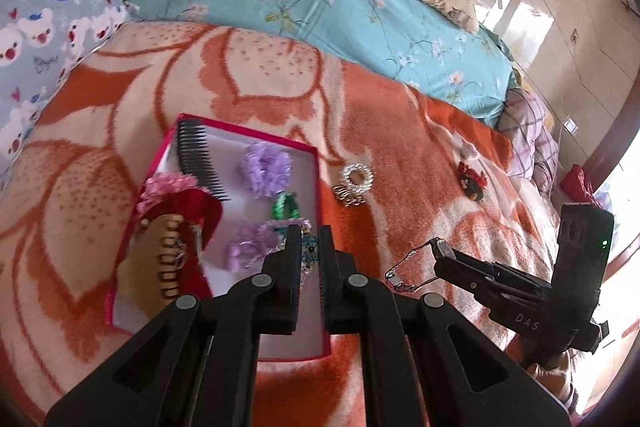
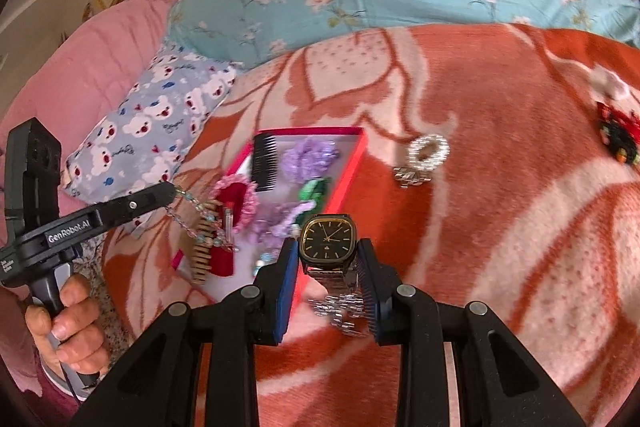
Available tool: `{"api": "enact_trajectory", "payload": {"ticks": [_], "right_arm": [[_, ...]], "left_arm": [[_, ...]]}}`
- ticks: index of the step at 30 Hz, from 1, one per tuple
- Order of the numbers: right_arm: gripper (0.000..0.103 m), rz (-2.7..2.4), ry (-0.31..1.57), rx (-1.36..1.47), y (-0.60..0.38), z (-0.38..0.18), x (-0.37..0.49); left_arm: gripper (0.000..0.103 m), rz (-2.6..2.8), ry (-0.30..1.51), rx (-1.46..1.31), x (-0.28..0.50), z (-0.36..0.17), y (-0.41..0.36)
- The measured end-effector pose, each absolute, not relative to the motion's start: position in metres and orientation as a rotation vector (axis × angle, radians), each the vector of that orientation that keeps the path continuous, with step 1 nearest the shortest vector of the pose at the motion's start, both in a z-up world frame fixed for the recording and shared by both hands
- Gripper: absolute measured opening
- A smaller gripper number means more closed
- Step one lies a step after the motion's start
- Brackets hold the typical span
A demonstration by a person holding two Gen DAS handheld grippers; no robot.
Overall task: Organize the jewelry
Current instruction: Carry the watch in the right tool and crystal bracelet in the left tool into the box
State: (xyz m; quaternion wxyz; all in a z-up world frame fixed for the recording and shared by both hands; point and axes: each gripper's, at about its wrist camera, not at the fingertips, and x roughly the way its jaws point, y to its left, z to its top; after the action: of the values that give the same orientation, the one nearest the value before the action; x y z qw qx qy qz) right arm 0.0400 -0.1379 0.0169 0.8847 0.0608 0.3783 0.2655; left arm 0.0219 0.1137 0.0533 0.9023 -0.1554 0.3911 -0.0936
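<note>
In box (image 1: 256,351): comb (image 1: 198,157), scrunchies, clips stowed.
In jaws: watch (image 2: 328,238) clamped right; beads (image 2: 192,205) clamped left.
Left on bed: ring (image 1: 354,181), brooch (image 1: 472,181).

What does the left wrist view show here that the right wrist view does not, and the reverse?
Only the left wrist view: the checked cloth at the bed's far edge, and the right gripper from outside.

Only the right wrist view: the watch face between the right gripper's jaws, the bead bracelet hanging from the left gripper, and the hand holding it.

Both: the red box, comb, purple flowers, pearl ring and brooch on the orange blanket.
</note>
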Motion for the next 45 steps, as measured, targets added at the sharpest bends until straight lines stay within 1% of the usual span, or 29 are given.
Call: {"api": "enact_trajectory", "payload": {"ticks": [7, 22, 35, 45], "right_arm": [[0.03, 0.62, 0.804, 0.095, -0.097, 0.01, 0.041], [0.03, 0.668, 0.889, 0.04, -0.031, -0.032, 0.057], [0.03, 0.644, 0.964, 0.012, -0.014, -0.069, 0.079], [0.03, 0.647, 0.98, 0.01, -0.014, -0.075, 0.083]], "left_arm": [[0.006, -0.155, 0.85, -0.336, 0.016, 0.035, 0.132], [0.006, -0.101, 0.942, -0.325, 0.031, -0.016, 0.156], [0.006, -0.09, 0.988, -0.326, 0.037, -0.047, 0.164], [0.006, -0.102, 1.018, -0.265, 0.04, -0.057, 0.155]]}}
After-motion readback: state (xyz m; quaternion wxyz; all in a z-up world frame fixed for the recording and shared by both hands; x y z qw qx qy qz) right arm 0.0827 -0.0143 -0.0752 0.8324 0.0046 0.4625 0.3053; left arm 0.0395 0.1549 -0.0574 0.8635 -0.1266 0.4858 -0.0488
